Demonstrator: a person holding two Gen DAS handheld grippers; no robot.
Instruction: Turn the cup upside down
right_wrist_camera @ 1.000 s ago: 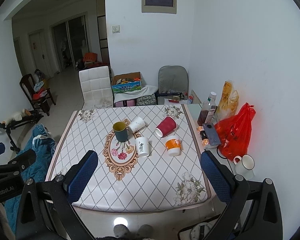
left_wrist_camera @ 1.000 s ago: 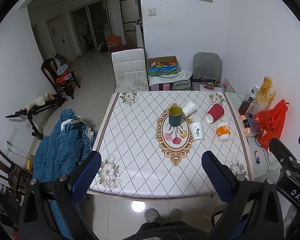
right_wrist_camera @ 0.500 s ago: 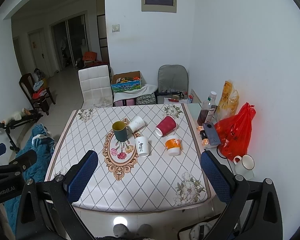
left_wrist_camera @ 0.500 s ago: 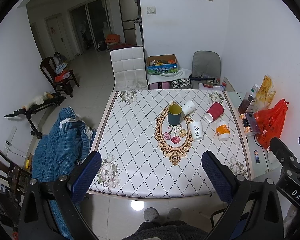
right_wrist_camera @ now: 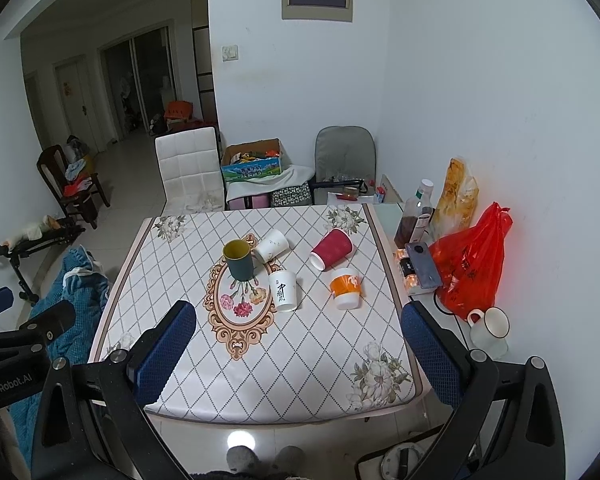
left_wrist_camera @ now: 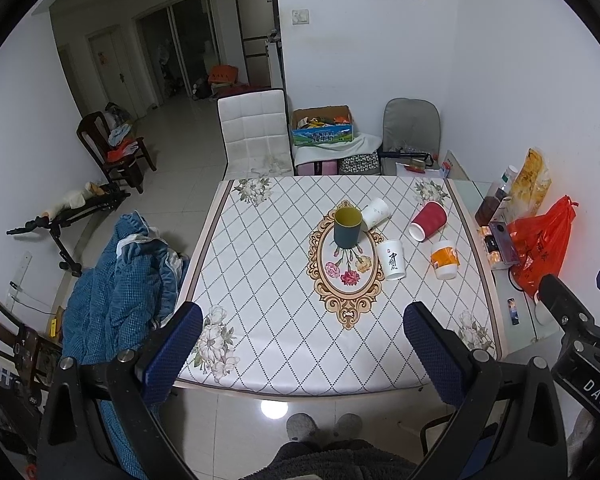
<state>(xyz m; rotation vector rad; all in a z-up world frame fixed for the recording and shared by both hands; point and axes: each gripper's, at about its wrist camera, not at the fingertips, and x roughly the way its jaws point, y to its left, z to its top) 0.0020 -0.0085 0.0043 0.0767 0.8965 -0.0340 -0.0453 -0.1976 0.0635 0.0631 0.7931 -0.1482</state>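
Five cups share the patterned tabletop [left_wrist_camera: 260, 280]: a dark green cup [left_wrist_camera: 347, 227] with a yellow interior stands upright at the medallion's far end, mouth up, long axis vertical. White cup [left_wrist_camera: 375, 212] and red cup [left_wrist_camera: 429, 221] lie tipped; lettered cup [left_wrist_camera: 392, 259] and orange-banded cup [left_wrist_camera: 445, 259] stand inverted. Left gripper [left_wrist_camera: 300, 354] and right gripper [right_wrist_camera: 296, 346] hover spread wide and empty at the near edge.

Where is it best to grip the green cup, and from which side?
Probably across the side wall of the green cup, from the near side. It stands upright with its mouth up on the table. A white cup lies close at its far right, so that side looks crowded.
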